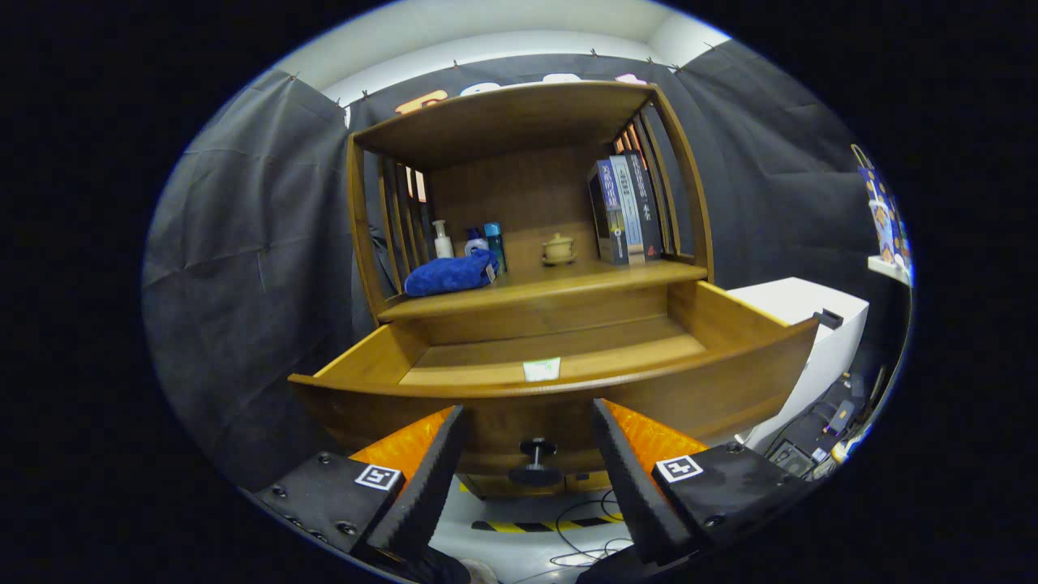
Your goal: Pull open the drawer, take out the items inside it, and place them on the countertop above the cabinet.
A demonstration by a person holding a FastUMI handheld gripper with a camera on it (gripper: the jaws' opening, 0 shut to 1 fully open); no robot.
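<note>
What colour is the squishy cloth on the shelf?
The cloth is blue, seen in the gripper view, far beyond the open claw.

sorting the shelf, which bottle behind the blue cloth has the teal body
The rightmost bottle; the other two are white, one with a pump top.

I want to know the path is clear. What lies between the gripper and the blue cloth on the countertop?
In the gripper view, the open gripper faces the drawer: its knob, front panel and open inside lie before the blue cloth on the countertop.
</note>
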